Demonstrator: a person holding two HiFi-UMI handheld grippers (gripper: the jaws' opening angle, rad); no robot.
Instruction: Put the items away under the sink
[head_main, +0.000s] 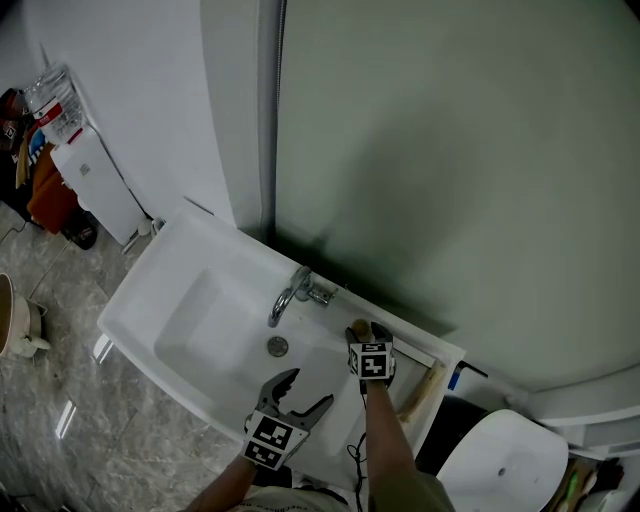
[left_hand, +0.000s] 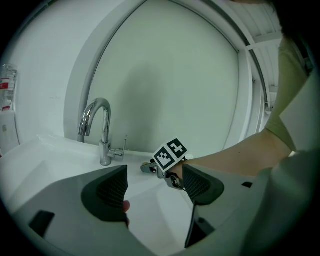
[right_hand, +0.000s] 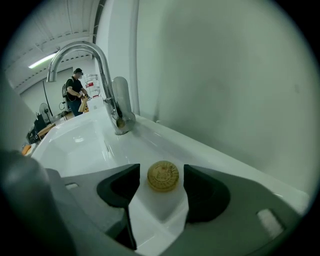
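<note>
A round tan embossed disc (right_hand: 163, 176), like a small soap, lies on the white sink's (head_main: 190, 270) back ledge to the right of the chrome faucet (head_main: 296, 292). My right gripper (right_hand: 160, 181) stands open around it, one jaw on each side with a thin gap. In the head view the right gripper (head_main: 362, 336) reaches onto that ledge. My left gripper (head_main: 308, 390) hangs open and empty over the basin's front edge, and in its own view the left gripper (left_hand: 155, 187) looks toward the right gripper's marker cube (left_hand: 170, 154).
The drain (head_main: 278, 346) sits mid-basin. A wooden piece (head_main: 421, 390) leans at the sink's right end, beside a white rounded lid (head_main: 505, 460). A white cabinet (head_main: 95, 185) with bottles stands far left. Far off a person (right_hand: 75, 92) stands.
</note>
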